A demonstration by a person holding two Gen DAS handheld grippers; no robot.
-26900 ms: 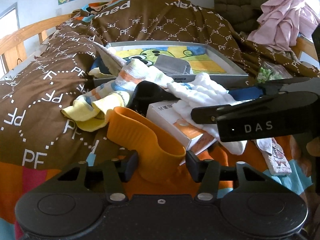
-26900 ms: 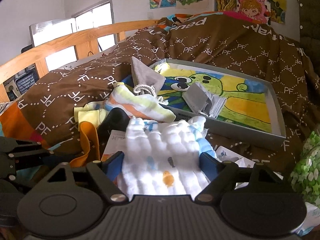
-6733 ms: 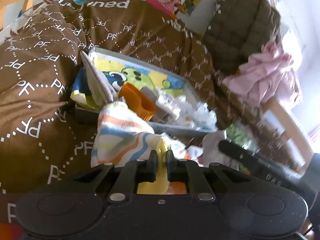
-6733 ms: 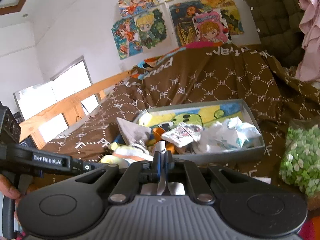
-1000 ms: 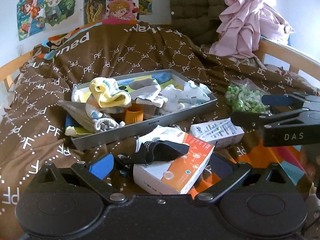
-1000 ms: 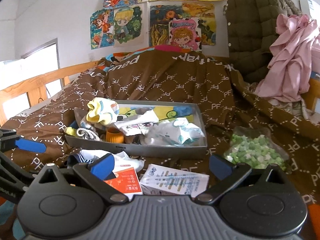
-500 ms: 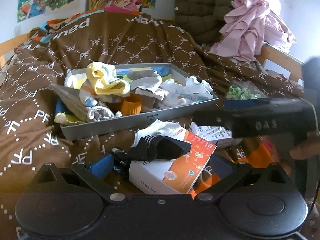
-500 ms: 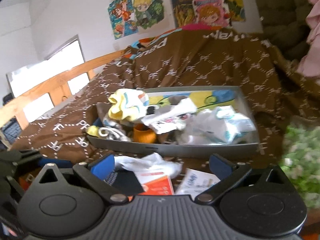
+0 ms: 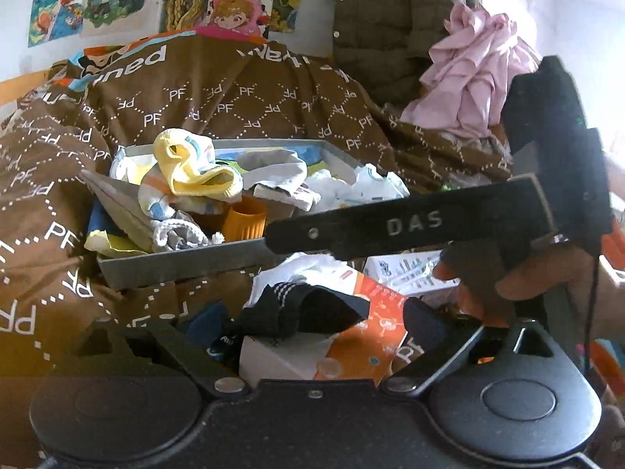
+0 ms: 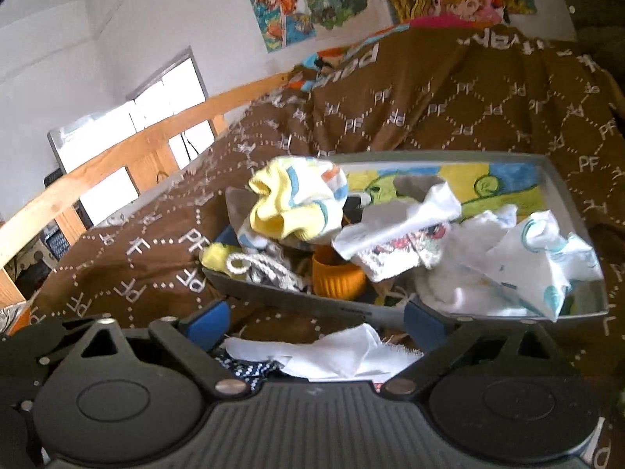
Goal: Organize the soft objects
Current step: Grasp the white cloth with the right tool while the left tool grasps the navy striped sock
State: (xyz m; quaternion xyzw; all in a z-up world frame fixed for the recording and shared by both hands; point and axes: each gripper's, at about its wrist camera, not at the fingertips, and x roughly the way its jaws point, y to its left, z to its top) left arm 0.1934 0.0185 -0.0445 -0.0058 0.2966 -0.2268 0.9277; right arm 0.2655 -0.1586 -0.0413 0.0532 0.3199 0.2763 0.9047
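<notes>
Left wrist view puts my left gripper (image 9: pixel 312 332) low in the frame with its fingers spread wide, holding nothing. Between them sits a stiff cardboard box (image 9: pixel 336 351), white and orange with a glossy face, and a limp black sock (image 9: pixel 300 312) with a ribbed cuff is draped over its near corner. A crumpled white cloth (image 9: pixel 304 267) lies on the box just behind the sock. Across the middle right, my right gripper (image 9: pixel 410 222) passes as a flat black bar, with my hand (image 9: pixel 519 273) wrapped around its handle. Behind it, in the centre of the frame, a shallow grey tray (image 9: pixel 183 262) with straight rigid walls rests on the brown quilted blanket (image 9: pixel 242 93). Inside the tray a soft yellow towel (image 9: pixel 195 176) lies bunched on top of the pile at its left, a ribbed orange cup (image 9: pixel 246 221) stands near the front wall, and rumpled white cloths fill the right end.

Right wrist view shows my right gripper (image 10: pixel 312 326) released too, blue-padded fingers far apart and touching nothing. The white cloth (image 10: pixel 324 355), frayed along one edge, lies flat between them at the bottom centre. Beyond the fingertips is the tray (image 10: pixel 297 305), with the yellow towel (image 10: pixel 297 203) at its upper left and the orange cup (image 10: pixel 338 277) against the near wall.
</notes>
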